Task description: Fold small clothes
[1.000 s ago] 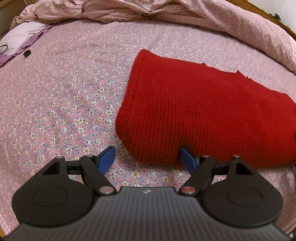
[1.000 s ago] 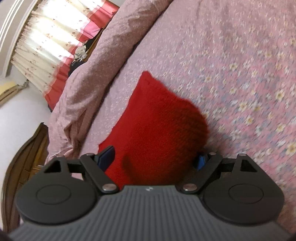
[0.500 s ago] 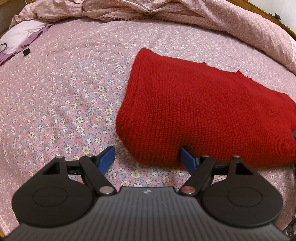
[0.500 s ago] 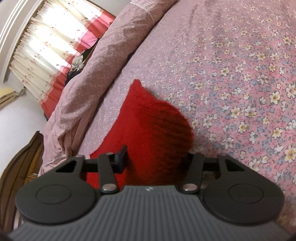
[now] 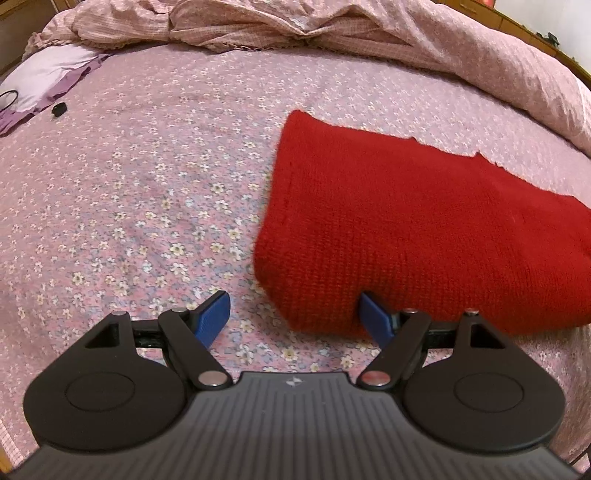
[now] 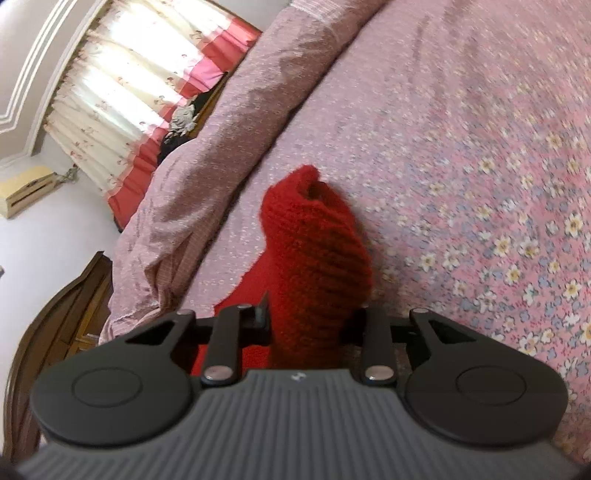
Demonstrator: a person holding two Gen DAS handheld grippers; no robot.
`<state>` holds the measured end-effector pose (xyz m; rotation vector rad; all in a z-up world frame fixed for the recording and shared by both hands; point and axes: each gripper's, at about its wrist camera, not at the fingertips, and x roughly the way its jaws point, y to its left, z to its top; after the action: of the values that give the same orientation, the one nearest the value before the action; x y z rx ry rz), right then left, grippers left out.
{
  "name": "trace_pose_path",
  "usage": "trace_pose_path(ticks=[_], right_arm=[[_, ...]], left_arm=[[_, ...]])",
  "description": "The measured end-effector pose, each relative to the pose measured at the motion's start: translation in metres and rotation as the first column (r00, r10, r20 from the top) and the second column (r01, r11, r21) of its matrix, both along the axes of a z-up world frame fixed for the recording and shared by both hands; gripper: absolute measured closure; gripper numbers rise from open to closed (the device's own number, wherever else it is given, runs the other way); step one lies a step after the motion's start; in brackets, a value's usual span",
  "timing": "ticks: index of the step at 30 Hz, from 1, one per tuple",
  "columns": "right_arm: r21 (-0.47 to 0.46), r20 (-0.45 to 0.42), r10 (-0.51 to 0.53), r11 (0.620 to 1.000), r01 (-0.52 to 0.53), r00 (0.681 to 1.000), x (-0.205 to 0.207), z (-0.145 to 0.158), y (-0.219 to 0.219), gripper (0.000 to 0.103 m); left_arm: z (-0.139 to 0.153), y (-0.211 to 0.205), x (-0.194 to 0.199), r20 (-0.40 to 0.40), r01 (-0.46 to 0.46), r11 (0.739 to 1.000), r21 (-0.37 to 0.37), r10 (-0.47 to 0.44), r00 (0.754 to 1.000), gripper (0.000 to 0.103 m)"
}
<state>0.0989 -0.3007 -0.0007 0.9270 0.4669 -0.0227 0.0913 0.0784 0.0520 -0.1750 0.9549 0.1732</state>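
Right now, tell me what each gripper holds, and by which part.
The right gripper is closing on a bunched end of the red knit garment. The left gripper holds nothing; its jaws stand open at the garment's near corner.

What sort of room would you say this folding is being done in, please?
Most likely a bedroom: the red knit garment lies on a floral bedsheet, with a rumpled quilt behind and a curtained window.

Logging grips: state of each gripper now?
Left gripper: open, one corner of the sweater between its fingers.
Right gripper: closing on bunched sweater.
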Motion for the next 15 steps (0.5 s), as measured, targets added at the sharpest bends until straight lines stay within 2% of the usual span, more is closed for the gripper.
trace_pose_path(ticks=[8,15], right_arm=[[-0.114,0.081,0.080,0.991,-0.071,0.993,0.003,0.035,0.015,0.073],[-0.290,0.134,0.195,0.945,-0.150,0.972,0.013,0.071,0.042,0.073]], left_arm=[[0.005,0.005,-0.004,0.009,-0.005,1.000,0.008,0.005,1.000,0.022],[0.011,0.017,-0.008,0.026,-0.029,0.999,0.016,0.029,0.999,0.022]])
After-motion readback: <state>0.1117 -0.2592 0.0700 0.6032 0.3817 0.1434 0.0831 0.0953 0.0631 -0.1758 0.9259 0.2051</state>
